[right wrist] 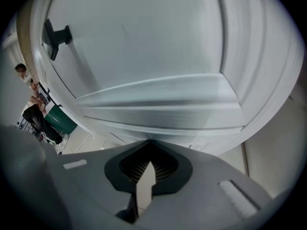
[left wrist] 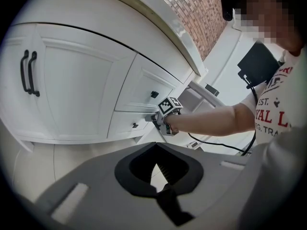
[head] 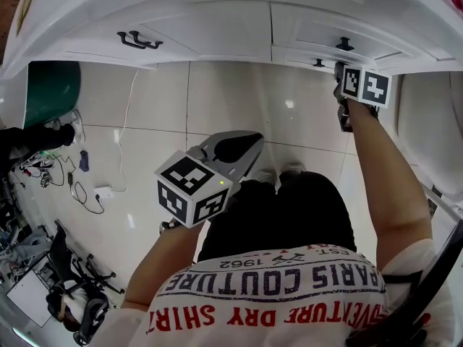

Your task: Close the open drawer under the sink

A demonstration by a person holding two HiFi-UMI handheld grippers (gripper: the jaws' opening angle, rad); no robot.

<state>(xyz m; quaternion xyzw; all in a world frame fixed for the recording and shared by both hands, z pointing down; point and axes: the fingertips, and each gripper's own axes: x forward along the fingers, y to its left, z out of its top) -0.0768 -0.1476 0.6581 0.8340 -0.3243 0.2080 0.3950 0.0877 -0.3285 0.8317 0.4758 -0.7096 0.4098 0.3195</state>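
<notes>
White cabinets run along the top of the head view. The lower drawer has a small black knob; its white front fills the right gripper view. My right gripper is shut, with its tips against that front, right of the knob. The drawer front looks close to level with the cabinet face; I cannot tell whether a gap is left. My left gripper is shut on nothing and held over the floor, back from the cabinets.
An upper drawer sits above the lower one. Left of them is a cabinet door pair with black handles. A green bin and cables lie on the tiled floor at left. A white appliance stands at right.
</notes>
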